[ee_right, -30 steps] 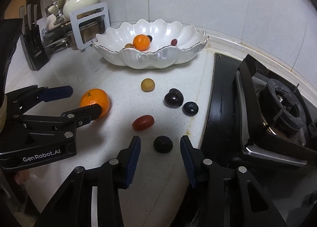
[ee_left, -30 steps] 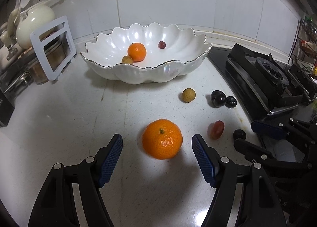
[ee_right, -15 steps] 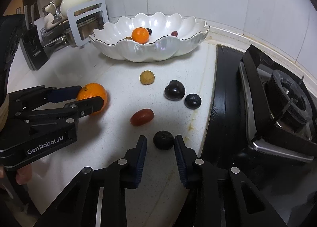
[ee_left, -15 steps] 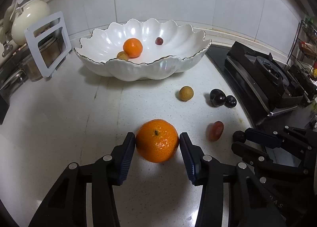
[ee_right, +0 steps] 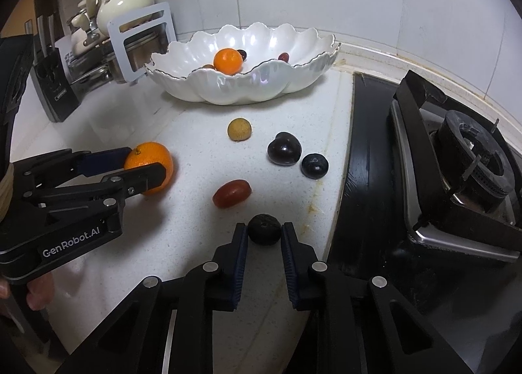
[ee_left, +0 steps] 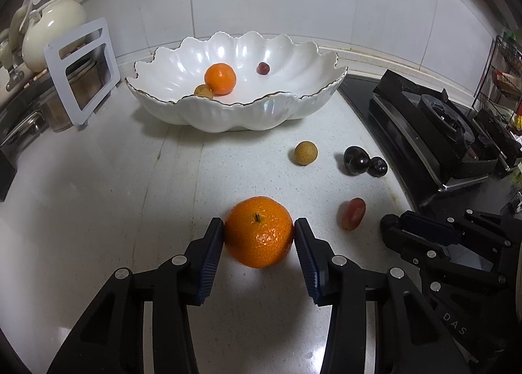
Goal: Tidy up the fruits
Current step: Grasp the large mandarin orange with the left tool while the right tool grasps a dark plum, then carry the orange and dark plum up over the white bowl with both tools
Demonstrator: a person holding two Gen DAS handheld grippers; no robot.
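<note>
My left gripper (ee_left: 259, 232) is shut on a large orange mandarin (ee_left: 258, 236) that rests on the white counter; it also shows in the right wrist view (ee_right: 149, 166). My right gripper (ee_right: 264, 237) is shut on a small dark wrinkled fruit (ee_right: 264, 229) near the counter's edge by the stove. A white scalloped bowl (ee_left: 235, 113) at the back holds a mandarin (ee_left: 220, 78), a tan longan (ee_left: 203, 92) and a dark red grape (ee_left: 263, 68). Loose on the counter lie a tan longan (ee_right: 239, 129), a red grape tomato (ee_right: 232, 192) and two dark plums (ee_right: 284, 152) (ee_right: 314, 165).
A black gas stove (ee_right: 456, 158) fills the right side. A white rack (ee_left: 83, 70), a cream teapot (ee_left: 52, 34) and metal pots stand at the back left. A knife block (ee_right: 52, 86) stands at the left. Tiled wall behind.
Both grippers have closed: the left jaws came in onto the mandarin, the right jaws onto the small dark fruit. Both moved a little forward.
</note>
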